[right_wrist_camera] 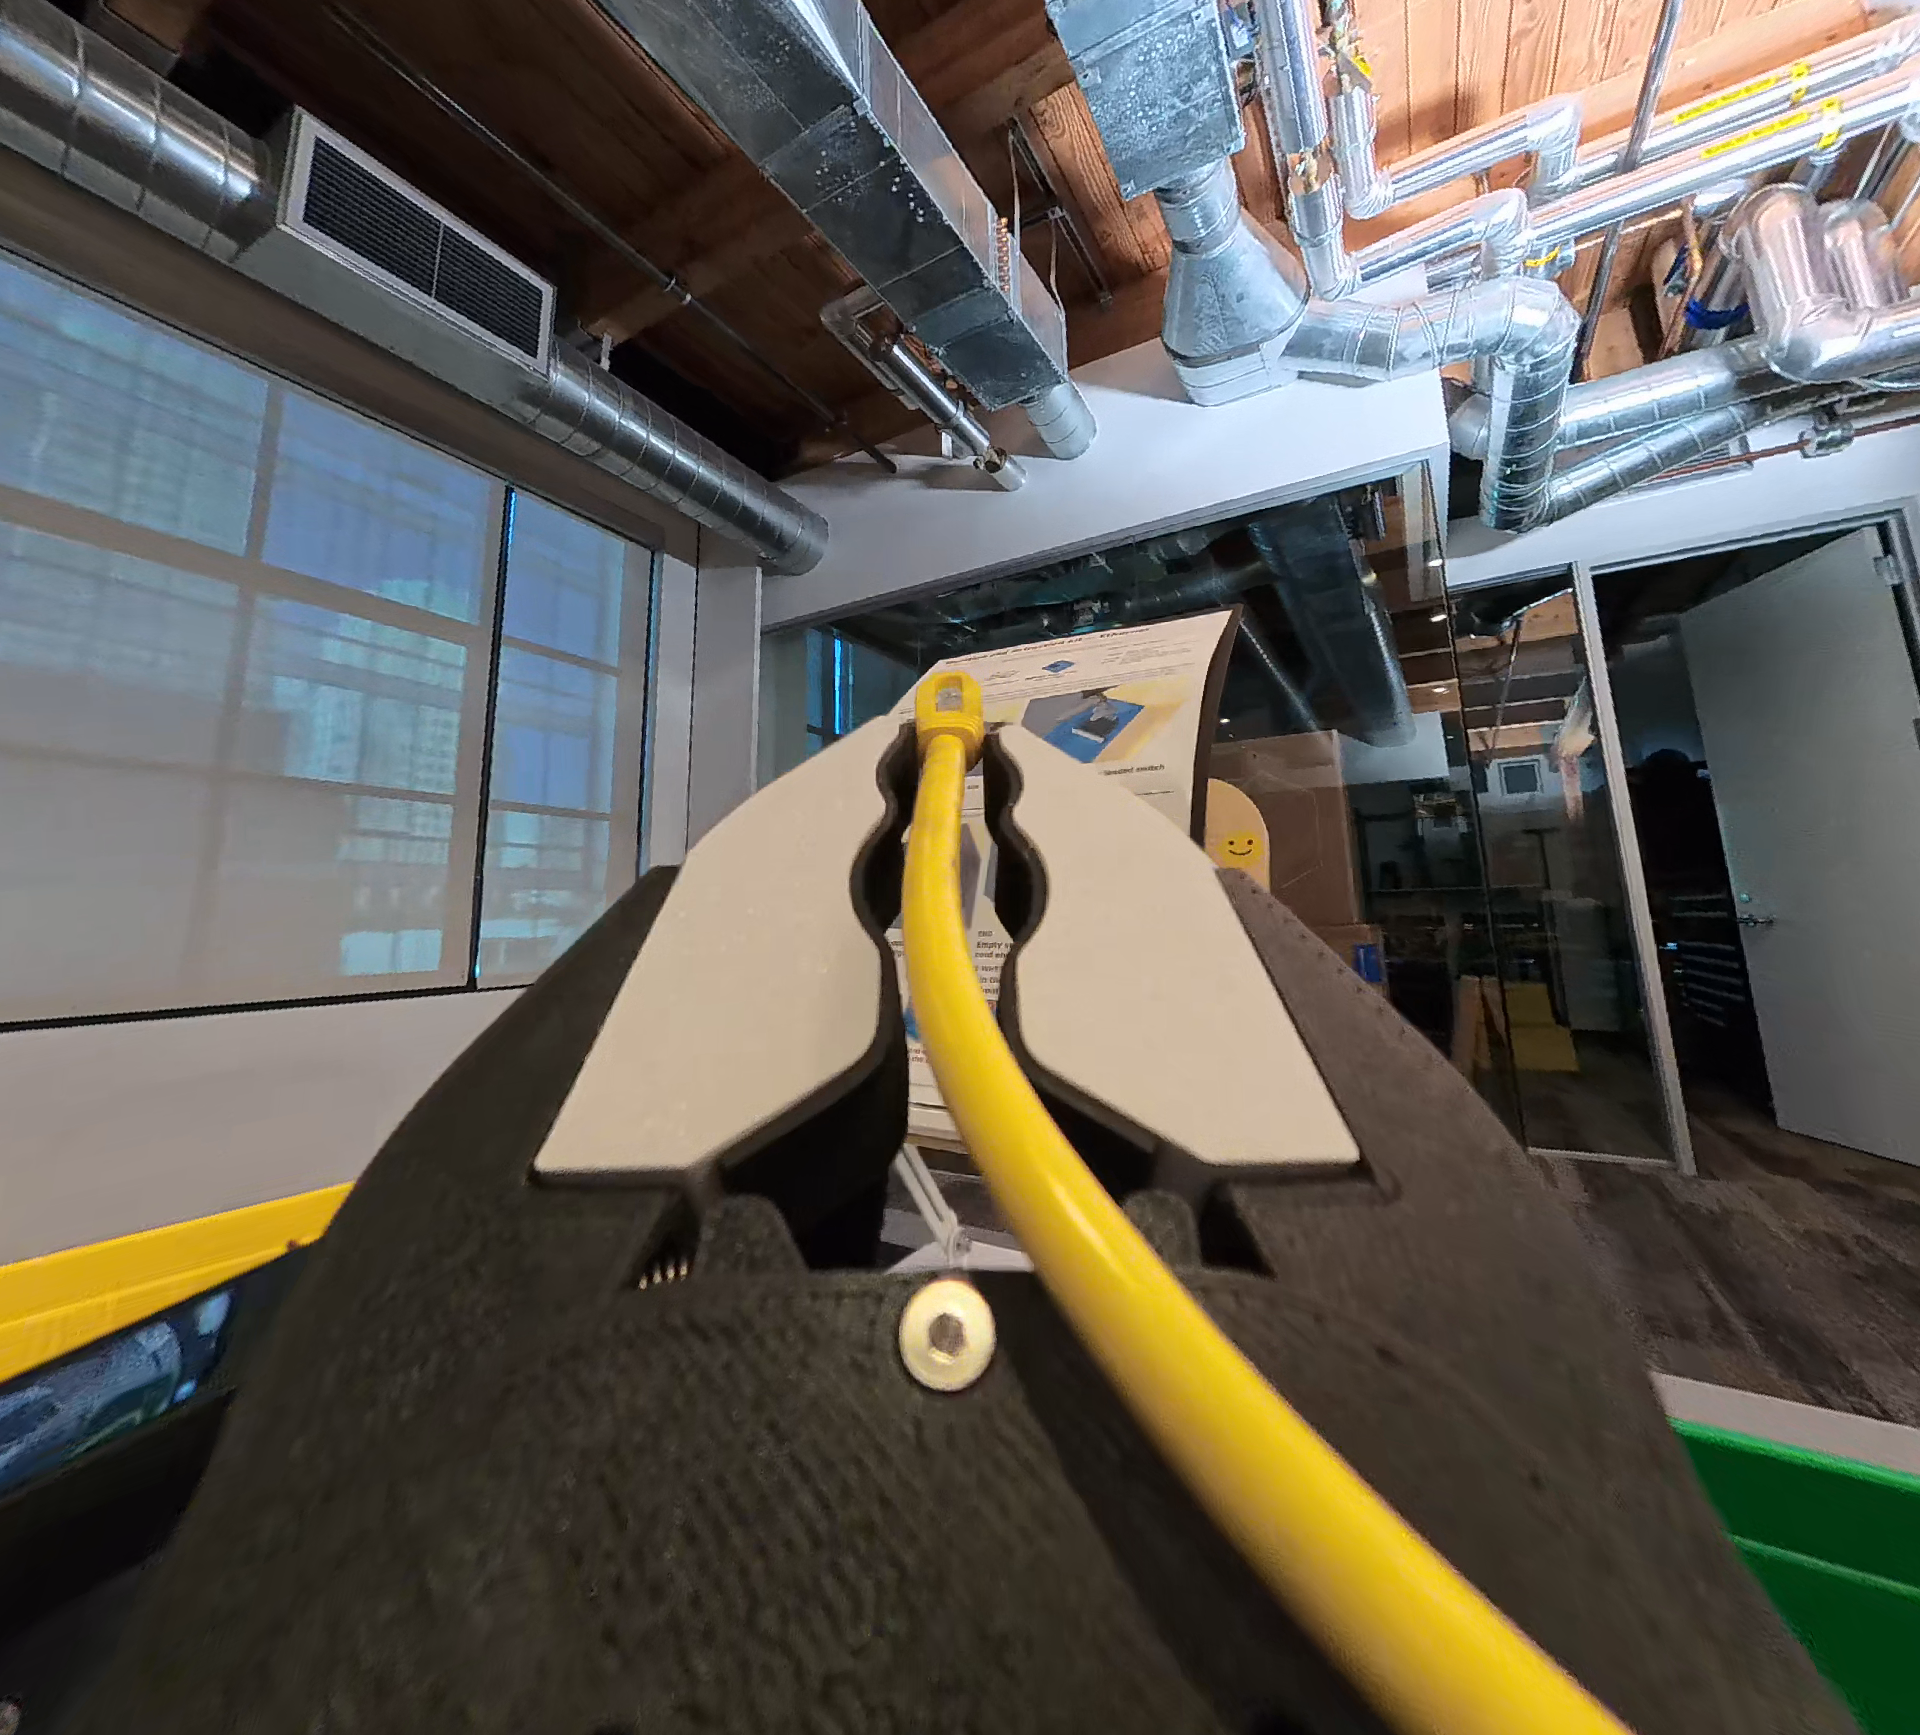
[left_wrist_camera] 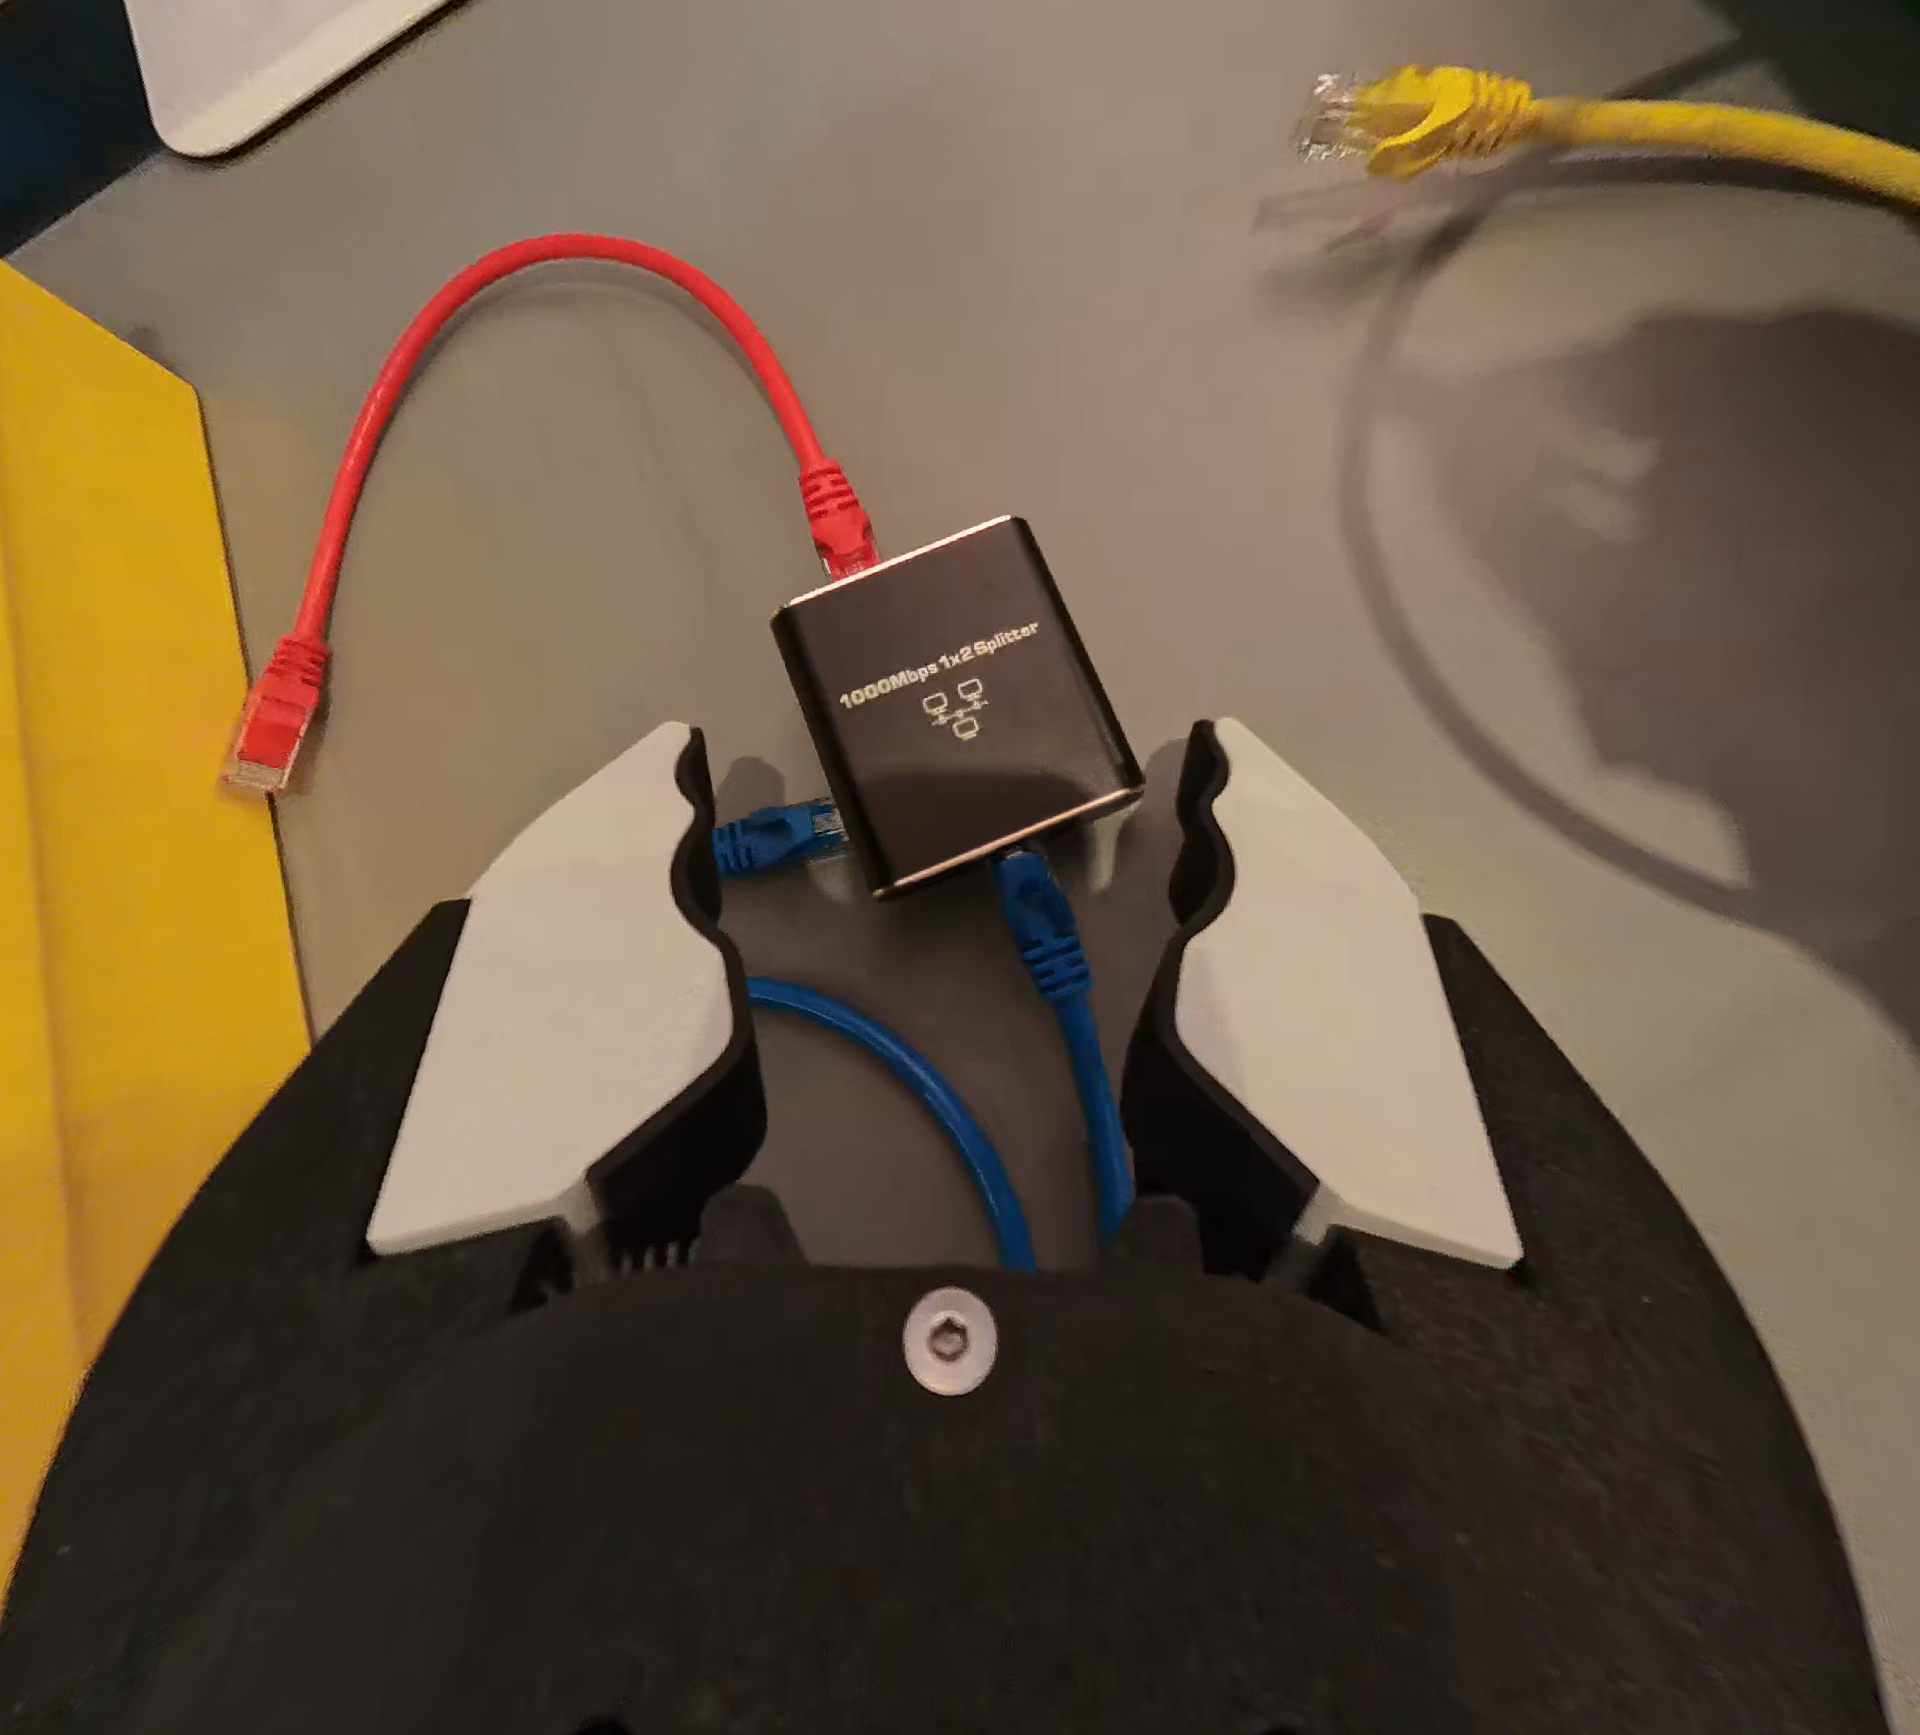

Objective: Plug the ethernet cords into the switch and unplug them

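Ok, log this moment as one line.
left gripper: open, straddling switch | right gripper: clamping yellow cord | red cord: plugged | blue cord: plugged

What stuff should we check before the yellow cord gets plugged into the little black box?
1. Yellow cord gripped near its plug by the right gripper: ok, both pads press its boot.
2. Yellow plug unplugged, in the air, clear of the black box: ok.
3. Left gripper holding the box steady: not ok, its jaws are wide open beside the box's near corners, not touching.
4. Red cord plugged in at the far side: ok.
5. Blue cord plugged in at the near side: ok; its other plug lies loose beside the box.
6. Free port for the yellow plug: cannot tell, port faces are hidden.
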A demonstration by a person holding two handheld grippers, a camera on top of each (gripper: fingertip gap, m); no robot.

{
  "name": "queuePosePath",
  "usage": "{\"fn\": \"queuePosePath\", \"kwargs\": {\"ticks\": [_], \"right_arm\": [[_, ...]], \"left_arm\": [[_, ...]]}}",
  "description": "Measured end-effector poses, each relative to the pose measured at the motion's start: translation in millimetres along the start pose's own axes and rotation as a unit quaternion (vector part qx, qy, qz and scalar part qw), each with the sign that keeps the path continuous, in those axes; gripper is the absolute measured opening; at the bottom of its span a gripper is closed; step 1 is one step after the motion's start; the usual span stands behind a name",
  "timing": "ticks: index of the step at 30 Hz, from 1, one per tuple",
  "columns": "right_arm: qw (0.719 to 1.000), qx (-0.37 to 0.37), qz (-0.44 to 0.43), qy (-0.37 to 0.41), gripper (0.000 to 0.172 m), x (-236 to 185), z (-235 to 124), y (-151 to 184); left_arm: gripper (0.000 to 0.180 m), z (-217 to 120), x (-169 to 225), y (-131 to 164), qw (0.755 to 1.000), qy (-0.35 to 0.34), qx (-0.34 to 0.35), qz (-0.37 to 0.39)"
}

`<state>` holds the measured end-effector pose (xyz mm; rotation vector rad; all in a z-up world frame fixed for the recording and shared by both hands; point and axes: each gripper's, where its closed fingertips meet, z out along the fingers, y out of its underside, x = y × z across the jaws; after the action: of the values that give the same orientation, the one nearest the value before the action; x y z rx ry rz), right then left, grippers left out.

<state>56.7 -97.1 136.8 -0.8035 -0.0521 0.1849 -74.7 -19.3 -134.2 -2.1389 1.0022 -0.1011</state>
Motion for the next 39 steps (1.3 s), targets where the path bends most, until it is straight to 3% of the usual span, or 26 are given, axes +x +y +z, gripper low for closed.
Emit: {"fn": "queuePosePath", "kwargs": {"ticks": [3,10,11,13,16,19,23,30,34,39], "right_arm": [[1.0,-0.002,-0.001,-0.001,0.013,-0.1,0.9,1.8],[1.0,0.001,0.011,0.001,0.013,4.6,-0.8,0.8],[1.0,0.001,0.013,0.001,0.013,5.6,-1.0,0.7],[1.0,-0.002,0.01,0.0,0.013,5.7,-0.9,1.6],[1.0,-0.004,0.005,-0.002,0.013,3.9,-0.8,2.2],[1.0,-0.002,0.008,-0.006,0.013,2.6,-0.8,1.1],[1.0,0.0,0.023,-0.008,0.013,4.3,-0.8,2.1],[0.999,-0.001,0.03,-0.016,0.013,3.7,-0.9,1.5],[0.999,-0.01,0.032,-0.031,0.013,0.6,0.9,4.1],[0.994,-0.035,0.058,-0.085,0.012,-16.3,6.3,11.7]], "left_arm": [[0.062,4.7,1.1,4.8,1.0,0.008,-0.009,0.004],[0.061,-2.1,-3.8,13.3,0.997,0.039,-0.068,0.021],[0.064,-1.7,-5.1,13.6,0.997,0.034,-0.072,0.02],[0.089,3.7,-9.2,16.5,0.996,0.002,-0.087,0.022],[0.093,9.5,-7.9,12.6,0.996,-0.014,-0.087,0.008],[0.065,12.9,-4.9,9.7,0.996,-0.013,-0.083,0.006],[0.064,14.2,-2.1,8.3,0.995,0.012,-0.092,0.022],[0.063,-0.1,21.6,5.5,0.986,0.138,-0.096,0.02],[0.063,-26.0,22.6,-11.8,0.972,0.23,-0.047,0.01],[0.063,-73.1,7.7,-38.9,0.935,0.352,0.043,0.015]]}}
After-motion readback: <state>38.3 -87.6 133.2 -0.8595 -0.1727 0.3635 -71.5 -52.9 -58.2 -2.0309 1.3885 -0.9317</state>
